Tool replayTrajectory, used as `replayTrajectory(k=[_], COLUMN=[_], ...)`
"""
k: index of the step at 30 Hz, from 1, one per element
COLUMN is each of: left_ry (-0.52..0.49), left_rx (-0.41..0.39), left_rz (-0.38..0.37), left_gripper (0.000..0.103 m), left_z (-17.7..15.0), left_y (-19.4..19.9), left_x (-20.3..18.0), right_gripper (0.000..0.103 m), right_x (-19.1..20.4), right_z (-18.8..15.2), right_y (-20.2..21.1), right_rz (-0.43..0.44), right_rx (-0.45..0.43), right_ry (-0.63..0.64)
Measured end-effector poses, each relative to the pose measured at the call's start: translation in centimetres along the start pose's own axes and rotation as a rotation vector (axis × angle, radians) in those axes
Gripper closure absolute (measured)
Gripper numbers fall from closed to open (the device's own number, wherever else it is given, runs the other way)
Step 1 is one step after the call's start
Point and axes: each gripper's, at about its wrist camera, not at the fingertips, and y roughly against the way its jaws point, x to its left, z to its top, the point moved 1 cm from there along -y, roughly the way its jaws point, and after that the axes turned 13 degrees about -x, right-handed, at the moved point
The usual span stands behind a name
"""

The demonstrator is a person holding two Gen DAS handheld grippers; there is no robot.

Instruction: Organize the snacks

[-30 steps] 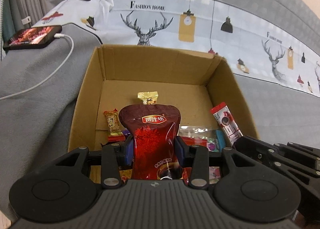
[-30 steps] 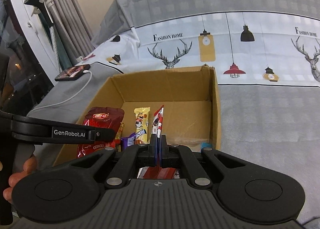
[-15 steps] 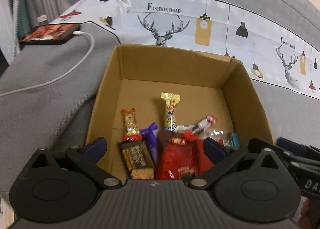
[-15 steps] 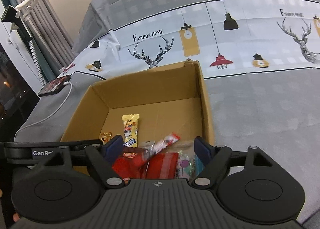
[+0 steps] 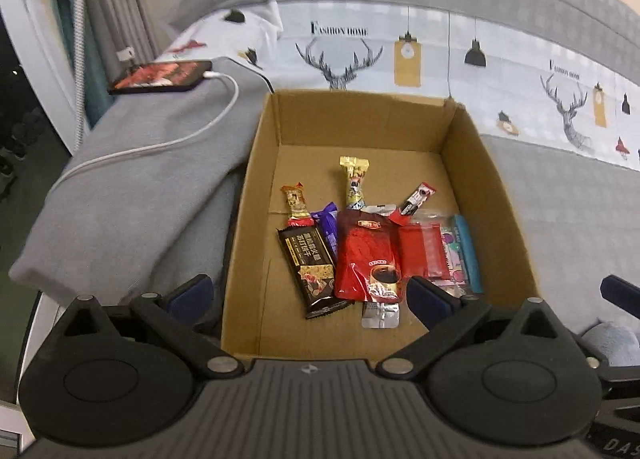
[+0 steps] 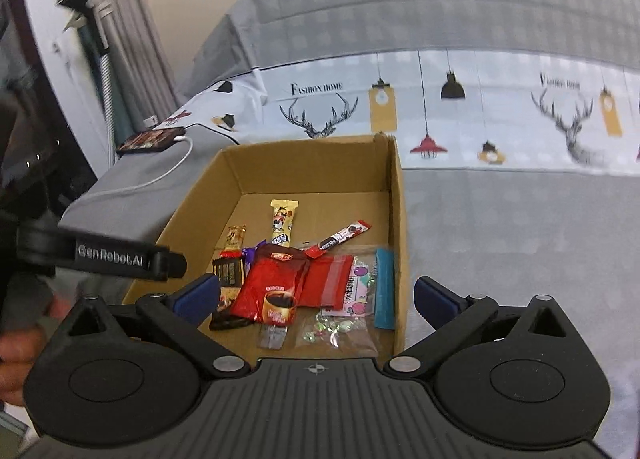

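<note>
Two pairs of jaws, both mine, hang over the near end of the cardboard box (image 5: 256,195), and both are empty. My left gripper (image 5: 308,295) stands spread wide with nothing between its pads; my right gripper (image 6: 316,295) is opening to its widest, and nothing is between its pads either.

The snacks lie loose on the box floor, bunched toward the near half. The red coffee pouch (image 5: 366,255) sits in the middle with its long axis running near to far, its cap end nearest me. Touching its left edge is the dark chocolate bar (image 5: 310,263), tilted a little, also lengthwise near to far. To its right lie a flat red packet (image 5: 422,249) and a clear candy bag (image 6: 352,299) with a blue strip against the right wall. Farther in are the yellow bar (image 5: 354,179), a small orange candy (image 5: 296,201) and a slim red stick (image 5: 418,197) lying slantwise.

Nothing loose shows on the grey bedspread (image 6: 520,239) around the box, so I judge the sorting close to done. If I tidy the pile, the left gripper is nearer the chocolate bar and the right nearer the candy bag; either would have to close across the short width.
</note>
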Motion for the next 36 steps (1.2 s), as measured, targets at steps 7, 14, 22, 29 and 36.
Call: replayTrajectory(k=[7, 14, 22, 29, 36], left_ry=[-0.048, -0.065, -0.046, -0.046, -0.05], left_rx=[-0.105, -0.098, -0.107, -0.107, -0.107], left_rz=[0.047, 0.035, 0.045, 0.047, 0.05], left_gripper=[0.0, 0.0, 0.0, 0.0, 0.0], left_z=[-1.6, -2.7, -4.0, -4.5, -4.7], left_y=[4.4, 6.6, 7.8, 8.4, 8.6], left_x=[-0.8, -1.1, -1.0, -0.9, -0.9], right_gripper=[0.0, 0.0, 0.0, 0.0, 0.0], right_x=[0.5, 0.9, 1.9, 2.3, 2.6], right_z=[-0.7, -1.3, -1.8, -2.0, -2.1], right_y=[3.3, 5.7, 7.4, 7.9, 8.5], right_rz=[-0.042, -0.042, -0.06, -0.055, -0.046], right_rx=[-0.017, -0.04, -0.08, -0.093, -0.105], right_ry=[0.019, 0.039, 0.116, 0.119, 0.126])
